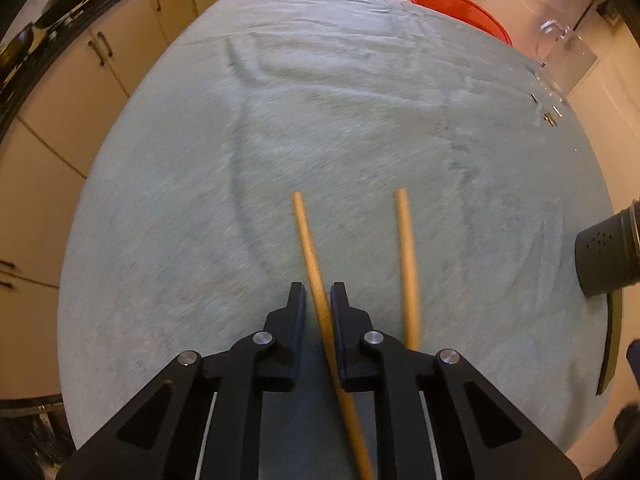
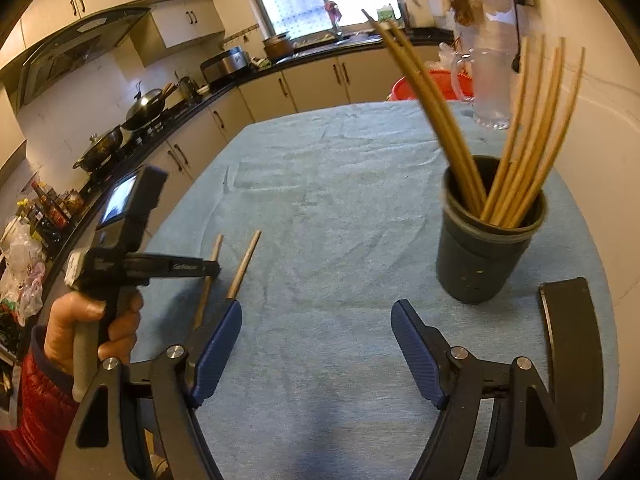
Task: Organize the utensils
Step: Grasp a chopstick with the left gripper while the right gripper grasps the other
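Pinching one smooth round wooden chopstick (image 1: pixel 316 280), the left gripper (image 1: pixel 318 300) is closed; the right gripper (image 2: pixel 316 320) gapes empty.

My left gripper (image 1: pixel 318 300) points steeply down at the blue cloth (image 1: pixel 360 120), its black jaws drawn in close on a wooden chopstick (image 1: pixel 310 248) that runs between them, the pads pressing its sides. My left hand (image 2: pixel 92 320) wraps the grip from below, fingers curled round the handle, a red sleeve at the wrist. My right gripper (image 2: pixel 316 340) hangs tilted above the near edge of that cloth, its blue-padded jaws spread wide with nothing between them and touching nothing.
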